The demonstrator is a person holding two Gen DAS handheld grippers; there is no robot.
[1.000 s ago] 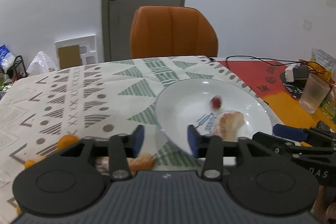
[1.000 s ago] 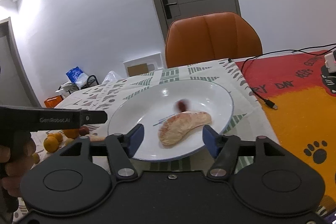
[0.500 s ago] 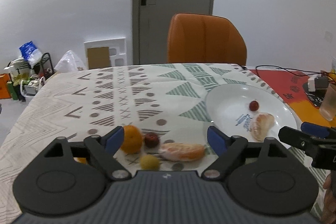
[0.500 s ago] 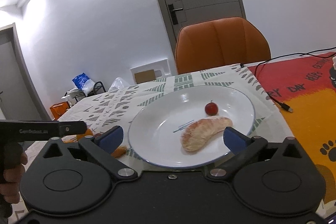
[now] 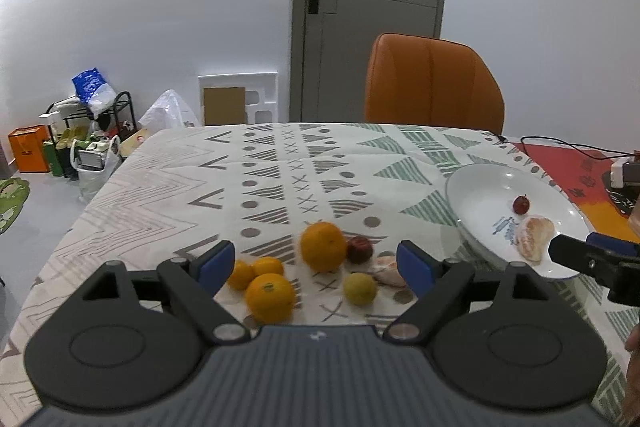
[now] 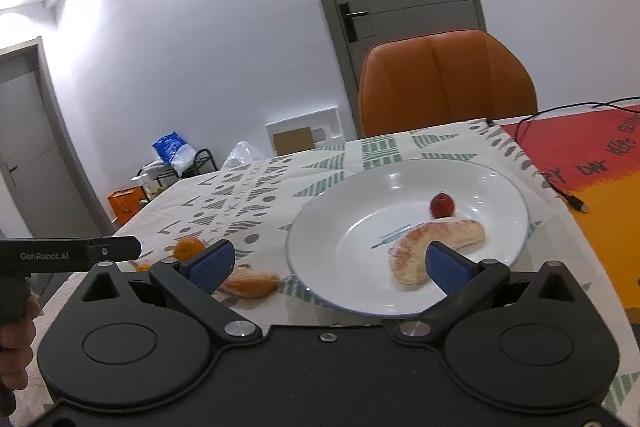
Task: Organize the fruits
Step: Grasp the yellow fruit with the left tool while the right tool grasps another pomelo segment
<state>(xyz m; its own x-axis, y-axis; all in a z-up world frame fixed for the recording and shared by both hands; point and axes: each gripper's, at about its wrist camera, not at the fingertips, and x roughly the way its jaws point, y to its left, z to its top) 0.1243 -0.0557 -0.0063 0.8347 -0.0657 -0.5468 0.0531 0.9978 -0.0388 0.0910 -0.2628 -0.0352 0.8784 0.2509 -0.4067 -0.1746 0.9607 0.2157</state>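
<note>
My left gripper (image 5: 316, 263) hangs over the near edge of the patterned tablecloth (image 5: 280, 167), its blue fingers (image 5: 216, 263) spread wide with nothing pinched between them. Right ahead of it sits a loose cluster of fruit on the cloth: a big orange (image 5: 323, 246) at the back, a dark red fruit (image 5: 359, 249) touching its right side, a second orange (image 5: 270, 297) closest to me, and two smaller oranges (image 5: 256, 269) huddled just left of that one. A small yellow-green fruit (image 5: 360, 288) lies near my right finger, and a peeled citrus segment (image 5: 388, 271) rests just beside it, partly hidden behind that finger.

Off to the right is the white plate (image 5: 480, 187), and on it a small red fruit (image 5: 521, 204) sits just above a large peeled segment (image 5: 534, 237).

My right gripper (image 6: 326, 263) hovers at the plate's near rim (image 6: 516, 195), fingers (image 6: 446, 265) fully apart and gripping nothing. Its right finger stands in front of the curved peeled segment on the plate; its left finger is off the plate, over the cloth, beside an orange-coloured segment (image 6: 250, 283) lying there. An orange chair (image 6: 444, 83) stands behind the table, and a black cable (image 6: 560, 187) trails over the red and yellow mat (image 6: 600, 163) on the right.
</note>
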